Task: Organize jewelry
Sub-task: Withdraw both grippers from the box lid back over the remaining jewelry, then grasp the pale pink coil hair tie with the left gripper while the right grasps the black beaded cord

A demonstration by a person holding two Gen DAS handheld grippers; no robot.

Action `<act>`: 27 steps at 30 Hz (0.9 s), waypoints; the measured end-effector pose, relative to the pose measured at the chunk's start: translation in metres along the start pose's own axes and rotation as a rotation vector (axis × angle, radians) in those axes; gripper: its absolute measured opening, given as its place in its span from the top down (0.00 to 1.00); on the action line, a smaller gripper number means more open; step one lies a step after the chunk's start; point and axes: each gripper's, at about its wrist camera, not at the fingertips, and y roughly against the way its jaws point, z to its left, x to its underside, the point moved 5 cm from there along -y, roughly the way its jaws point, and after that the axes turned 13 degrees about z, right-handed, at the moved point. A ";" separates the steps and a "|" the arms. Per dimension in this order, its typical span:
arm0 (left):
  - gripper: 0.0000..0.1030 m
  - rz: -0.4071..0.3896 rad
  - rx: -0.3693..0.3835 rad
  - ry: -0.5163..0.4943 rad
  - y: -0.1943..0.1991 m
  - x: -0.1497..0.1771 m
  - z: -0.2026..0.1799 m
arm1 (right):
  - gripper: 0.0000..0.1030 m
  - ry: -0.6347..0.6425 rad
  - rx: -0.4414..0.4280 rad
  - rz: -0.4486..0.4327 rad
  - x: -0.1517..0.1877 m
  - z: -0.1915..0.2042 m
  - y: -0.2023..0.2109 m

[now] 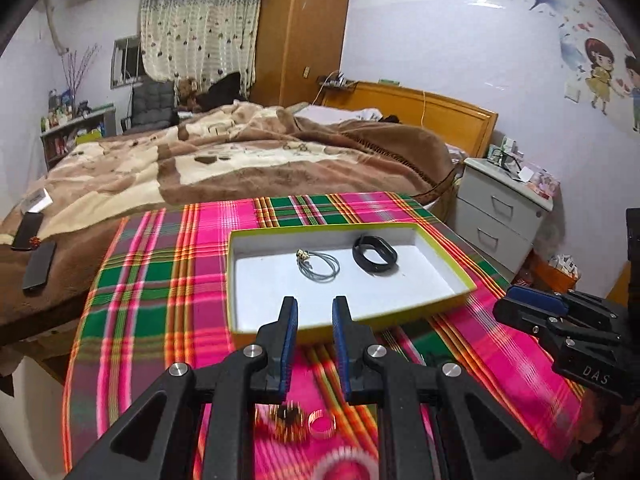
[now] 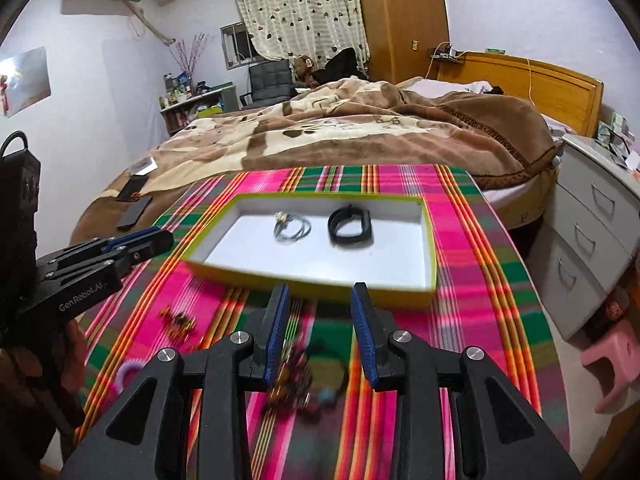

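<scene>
Presently both grippers, left [image 1: 315, 304] and right [image 2: 320, 292], stand released and empty before the tray [image 1: 440, 240] holding a black band [image 1: 375, 259].

We read two markings, both on the black bodies of the handheld grippers. At the right edge of the left wrist view, the right gripper [image 1: 520, 300] carries the pale letters "DAS" on its side. At the left edge of the right wrist view, the left gripper [image 2: 160, 236] bears "GenRobot.AI" along its side. We can read nothing else.
</scene>
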 end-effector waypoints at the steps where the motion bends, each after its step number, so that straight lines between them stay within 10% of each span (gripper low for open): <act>1: 0.84 -0.010 -0.011 -0.002 0.007 0.007 -0.002 | 0.68 -0.002 -0.001 -0.001 0.007 0.001 0.004; 27: 0.84 -0.038 -0.035 0.008 0.069 0.107 -0.012 | 0.68 -0.009 0.043 0.011 0.104 0.012 0.045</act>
